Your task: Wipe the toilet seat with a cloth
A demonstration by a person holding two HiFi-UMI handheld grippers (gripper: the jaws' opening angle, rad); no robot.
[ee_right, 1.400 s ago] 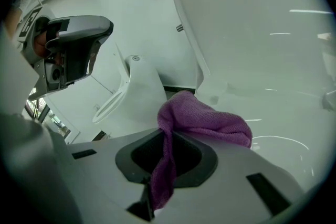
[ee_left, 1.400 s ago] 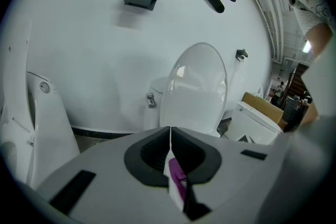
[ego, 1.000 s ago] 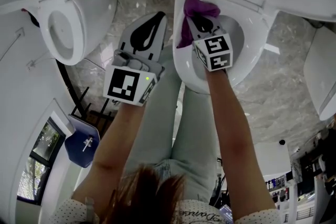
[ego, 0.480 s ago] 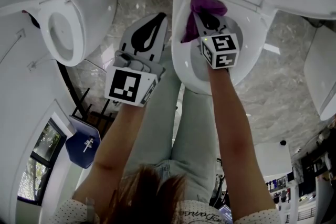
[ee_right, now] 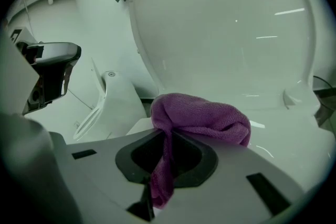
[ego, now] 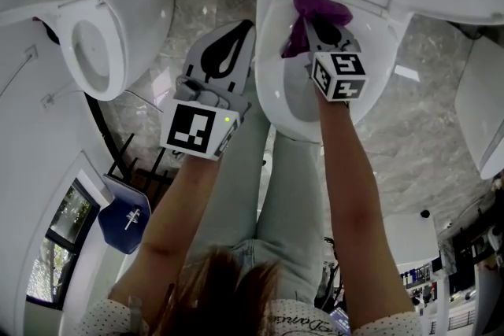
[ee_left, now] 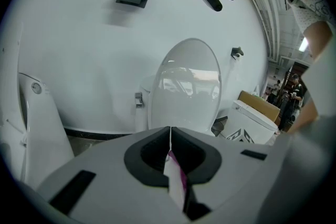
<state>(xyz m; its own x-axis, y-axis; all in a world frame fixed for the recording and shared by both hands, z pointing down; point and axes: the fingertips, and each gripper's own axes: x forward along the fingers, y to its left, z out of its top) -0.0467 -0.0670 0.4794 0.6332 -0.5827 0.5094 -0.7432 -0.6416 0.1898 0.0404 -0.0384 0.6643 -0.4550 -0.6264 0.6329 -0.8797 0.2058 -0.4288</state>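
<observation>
The white toilet seat (ego: 270, 90) rings the bowl at the top middle of the head view, with its lid (ee_right: 226, 23) raised behind it. My right gripper (ego: 315, 21) is shut on a purple cloth (ego: 319, 10) and holds it against the rear left of the seat, close to the hinge. In the right gripper view the cloth (ee_right: 205, 115) bunches over the jaw tips and a strip hangs down between them (ee_right: 167, 139). My left gripper (ego: 242, 29) hangs beside the bowl's left flank, jaws shut (ee_left: 170, 136), off the seat.
A second white toilet (ego: 94, 35) stands at the left, with grey marbled floor (ego: 197, 4) between the two. A white box with a brown top (ee_left: 257, 113) sits right of the lid (ee_left: 189, 86). The person's legs stand in front of the bowl.
My right gripper has carried the cloth along the seat's left side toward the hinge. The left gripper has hardly moved.
</observation>
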